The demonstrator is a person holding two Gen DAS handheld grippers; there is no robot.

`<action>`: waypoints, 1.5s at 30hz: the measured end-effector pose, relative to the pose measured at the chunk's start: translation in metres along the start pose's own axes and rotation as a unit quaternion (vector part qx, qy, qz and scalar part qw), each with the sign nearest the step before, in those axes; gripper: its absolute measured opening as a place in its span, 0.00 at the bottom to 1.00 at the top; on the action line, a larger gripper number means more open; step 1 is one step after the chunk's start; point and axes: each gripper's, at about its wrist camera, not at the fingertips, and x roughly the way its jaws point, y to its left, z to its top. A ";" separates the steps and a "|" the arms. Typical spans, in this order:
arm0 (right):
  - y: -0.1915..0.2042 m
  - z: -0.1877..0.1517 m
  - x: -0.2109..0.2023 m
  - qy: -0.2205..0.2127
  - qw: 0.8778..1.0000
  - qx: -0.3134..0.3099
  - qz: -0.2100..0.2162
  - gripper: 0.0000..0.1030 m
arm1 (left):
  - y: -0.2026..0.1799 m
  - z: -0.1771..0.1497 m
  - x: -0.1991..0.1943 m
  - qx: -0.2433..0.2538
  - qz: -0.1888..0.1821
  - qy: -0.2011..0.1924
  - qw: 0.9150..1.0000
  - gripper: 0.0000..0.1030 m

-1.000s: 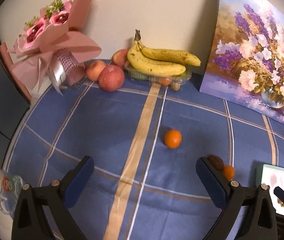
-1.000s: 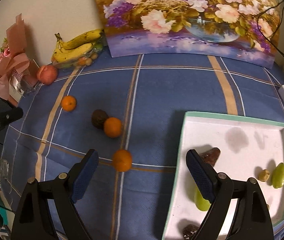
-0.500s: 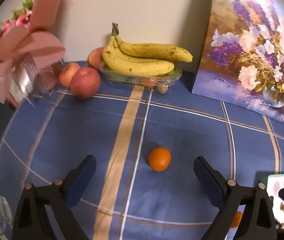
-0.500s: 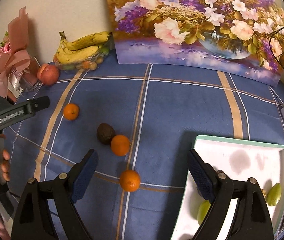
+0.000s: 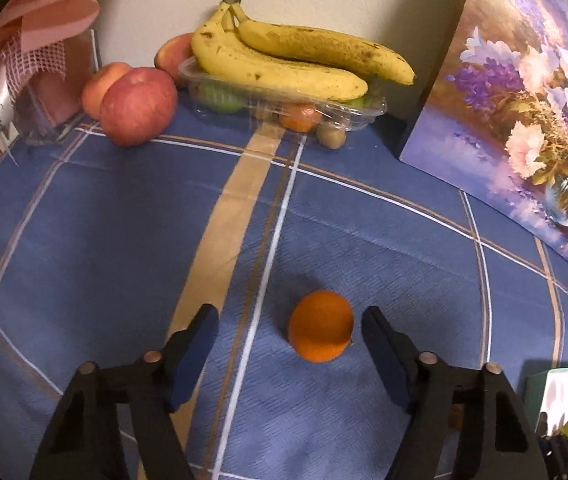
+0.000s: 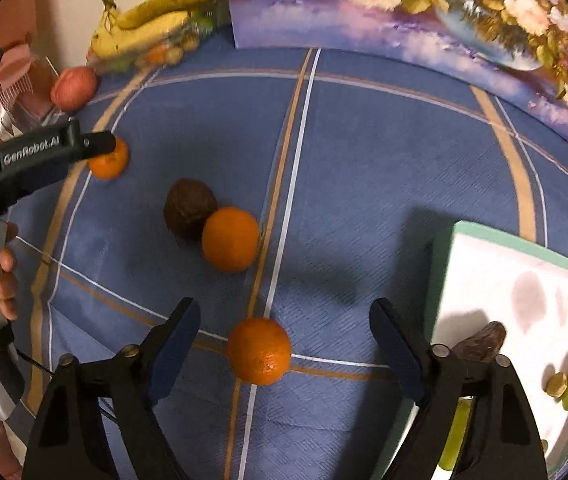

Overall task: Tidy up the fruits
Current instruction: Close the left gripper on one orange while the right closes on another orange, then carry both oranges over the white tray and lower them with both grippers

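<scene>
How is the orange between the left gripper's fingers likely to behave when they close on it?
The orange looks round and sits loose on the flat tablecloth, so it would probably roll if nudged off-centre. It lies nearer one finger of the open left gripper, so that finger may push it first. Its skin looks firm, likely gripping well.

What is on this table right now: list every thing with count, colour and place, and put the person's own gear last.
oranges: three loose, orange; one between each gripper's fingers, one mid-cloth.
dark fruit: one, brown, touching the middle orange.
bananas: one bunch, yellow, on the clear container at the back wall.
apples: at least three, red, left of the container.
tray: one, white with green rim, right; holds green and brown pieces.
painting: one, purple flowers, leaning at back right.
bouquet: one, pink, back left.
tablecloth: blue, striped.
left gripper: open, black.
right gripper: open, black.
</scene>
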 end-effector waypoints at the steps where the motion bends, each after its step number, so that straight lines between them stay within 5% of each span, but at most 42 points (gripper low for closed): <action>1: 0.001 -0.001 0.002 0.002 1.000 0.000 0.000 0.82 | -0.001 0.000 0.002 -0.001 -0.001 0.000 1.000 0.70; 3: 0.003 -0.002 0.004 0.006 1.000 -0.003 -0.001 0.80 | -0.002 -0.001 0.004 -0.001 -0.004 -0.002 1.000 0.63; 5: 0.004 -0.004 0.005 0.009 1.000 -0.006 -0.001 0.63 | -0.004 -0.001 0.004 0.000 -0.010 -0.004 1.000 0.54; 8: 0.006 -0.006 0.007 0.014 1.000 -0.009 0.003 0.60 | -0.007 -0.002 0.004 0.002 -0.027 -0.003 1.000 0.35; 16: 0.008 -0.010 0.004 0.017 0.999 -0.021 0.019 0.33 | -0.009 -0.005 -0.002 0.001 -0.006 0.015 1.000 0.34; 45: -0.028 -0.065 -0.084 -0.047 0.998 0.013 0.026 0.32 | -0.038 -0.053 -0.131 0.001 -0.001 -0.013 1.000 0.34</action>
